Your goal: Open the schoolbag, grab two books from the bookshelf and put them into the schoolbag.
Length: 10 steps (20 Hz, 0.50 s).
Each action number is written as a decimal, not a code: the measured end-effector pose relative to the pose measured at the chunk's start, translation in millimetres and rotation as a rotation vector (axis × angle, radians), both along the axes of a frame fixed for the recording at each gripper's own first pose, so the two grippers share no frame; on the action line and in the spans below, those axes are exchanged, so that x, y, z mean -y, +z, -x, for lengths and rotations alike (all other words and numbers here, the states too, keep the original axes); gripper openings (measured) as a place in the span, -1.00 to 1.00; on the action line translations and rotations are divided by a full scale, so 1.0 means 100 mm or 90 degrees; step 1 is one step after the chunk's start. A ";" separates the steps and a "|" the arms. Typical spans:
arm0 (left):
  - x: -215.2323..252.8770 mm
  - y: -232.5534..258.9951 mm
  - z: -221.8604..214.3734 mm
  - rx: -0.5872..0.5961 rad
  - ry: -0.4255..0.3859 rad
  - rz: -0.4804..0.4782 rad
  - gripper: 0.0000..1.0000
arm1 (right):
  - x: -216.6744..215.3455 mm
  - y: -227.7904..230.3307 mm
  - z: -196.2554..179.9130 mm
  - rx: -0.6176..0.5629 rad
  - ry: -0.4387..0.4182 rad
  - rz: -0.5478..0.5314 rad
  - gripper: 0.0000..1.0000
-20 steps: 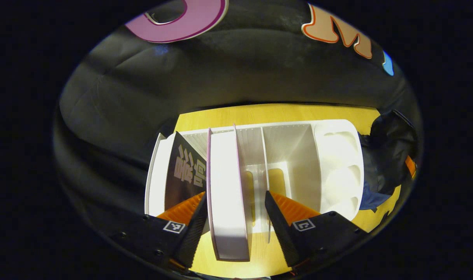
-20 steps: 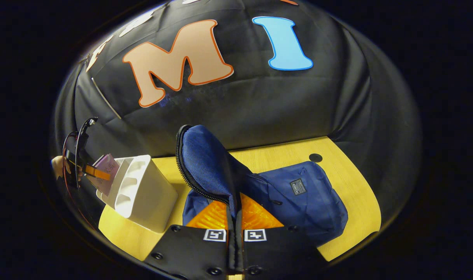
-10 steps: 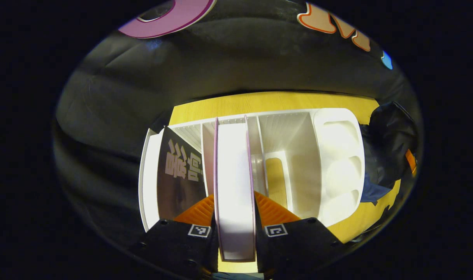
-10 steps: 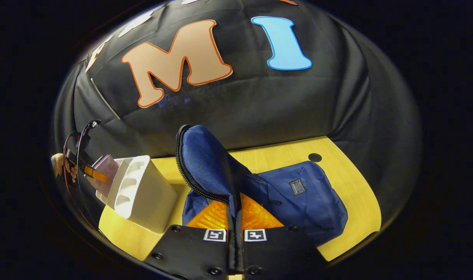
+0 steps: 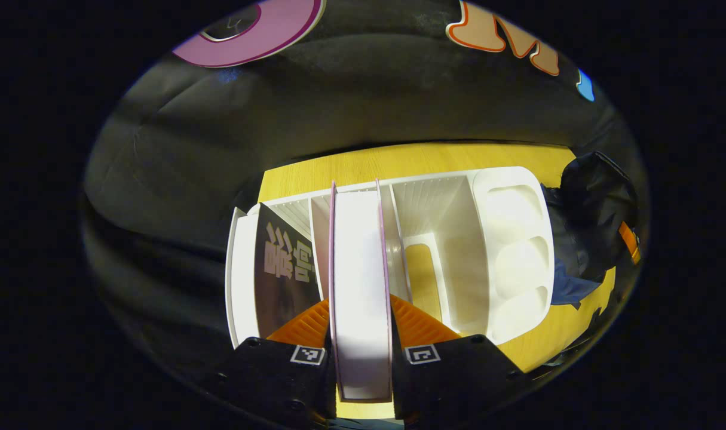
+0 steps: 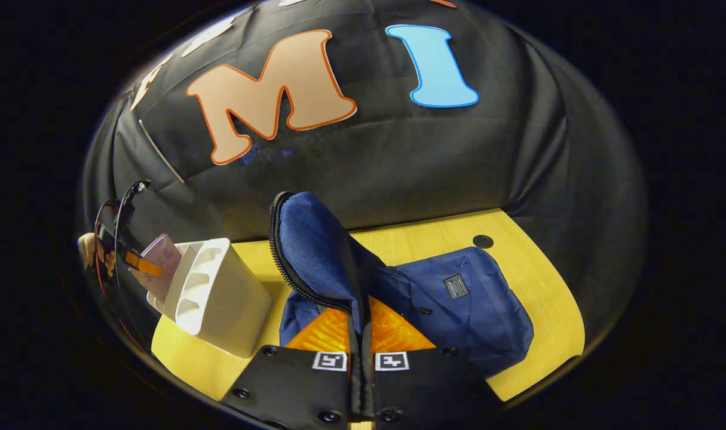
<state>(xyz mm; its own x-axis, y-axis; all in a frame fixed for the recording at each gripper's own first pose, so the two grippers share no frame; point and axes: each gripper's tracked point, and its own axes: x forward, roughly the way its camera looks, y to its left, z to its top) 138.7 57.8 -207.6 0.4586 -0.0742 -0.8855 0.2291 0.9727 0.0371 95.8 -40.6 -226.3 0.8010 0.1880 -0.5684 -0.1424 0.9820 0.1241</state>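
Note:
In the left gripper view, a white bookshelf (image 5: 512, 239) stands on the yellow table. My left gripper (image 5: 360, 325) is shut on a pale book with pink covers (image 5: 360, 280), seen from its page edge, standing in a shelf slot. A dark book (image 5: 282, 269) leans in the slot to its left. In the right gripper view, the blue schoolbag (image 6: 464, 304) lies on the table, and my right gripper (image 6: 361, 334) is shut on its raised flap (image 6: 315, 251), whose zipper edge hangs free. The bookshelf (image 6: 219, 292) sits at left there, with the left gripper (image 6: 137, 263) on the pink book (image 6: 159, 266).
The yellow table (image 6: 542, 280) ends at the black cloth wall behind. A person's hand (image 6: 91, 251) holds the left gripper at the far left of the right gripper view. The schoolbag's dark fabric (image 5: 596, 221) sits right of the shelf in the left gripper view.
My left gripper went from open around the pink book to shut on it, and the book has risen slightly in the shelf. The right gripper keeps holding the flap up, unmoved.

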 end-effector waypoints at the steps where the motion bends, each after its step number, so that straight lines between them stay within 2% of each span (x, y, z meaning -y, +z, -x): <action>1: -0.04 0.03 0.02 0.004 -0.002 -0.004 -0.32 | 0.00 -0.01 0.00 0.000 0.000 0.000 -0.94; 4: -0.05 0.12 0.02 0.012 0.000 0.003 -0.27 | 0.00 -0.01 0.00 -0.003 -0.002 -0.003 -0.94; 7: -0.06 0.23 0.05 0.021 0.012 0.030 -0.37 | 0.00 0.00 0.01 -0.005 -0.007 -0.009 -0.94; 8: -0.07 0.28 0.04 0.025 0.014 0.036 -0.31 | 0.01 0.00 0.01 -0.005 -0.008 -0.008 -0.94; 10: -0.09 0.40 0.04 0.037 0.020 0.049 -0.37 | 0.01 0.00 0.01 -0.004 -0.006 -0.006 -0.94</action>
<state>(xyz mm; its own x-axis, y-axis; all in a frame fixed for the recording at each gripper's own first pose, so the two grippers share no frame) 135.1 66.8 -167.8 0.5116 -0.1254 -0.8500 0.1986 0.9798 -0.0250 94.8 -41.3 -226.4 0.7990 0.1849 -0.5721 -0.1315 0.9822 0.1338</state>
